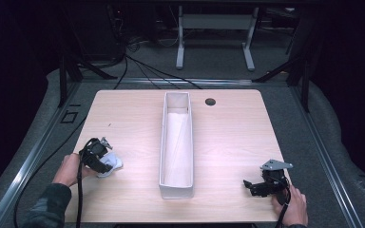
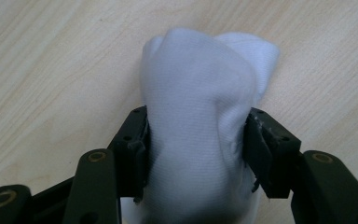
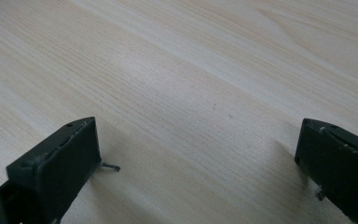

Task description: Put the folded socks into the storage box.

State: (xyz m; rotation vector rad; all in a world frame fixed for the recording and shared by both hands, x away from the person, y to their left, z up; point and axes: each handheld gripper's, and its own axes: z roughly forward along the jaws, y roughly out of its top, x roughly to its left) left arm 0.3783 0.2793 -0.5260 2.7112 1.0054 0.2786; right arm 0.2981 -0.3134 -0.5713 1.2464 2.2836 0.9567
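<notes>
A balled white sock (image 2: pixel 196 116) lies on the wooden table (image 1: pixel 123 118) at the left front; in the high view the sock (image 1: pixel 112 164) peeks out beside my left gripper (image 1: pixel 100 159). Both black pads of that left gripper (image 2: pixel 196 154) press into the sock's sides and squeeze the cloth, so it is shut on the sock. At the right front, my right gripper (image 1: pixel 249 185) rests low over bare wood. Its jaws stand wide apart in the right gripper view, and the right gripper (image 3: pixel 198 163) holds nothing.
A long, narrow white bin (image 1: pixel 188 142) stands lengthwise in the middle of the table between the two grippers. A dark cable hole (image 1: pixel 210 101) sits near the far edge. Table legs and cables lie on the floor beyond.
</notes>
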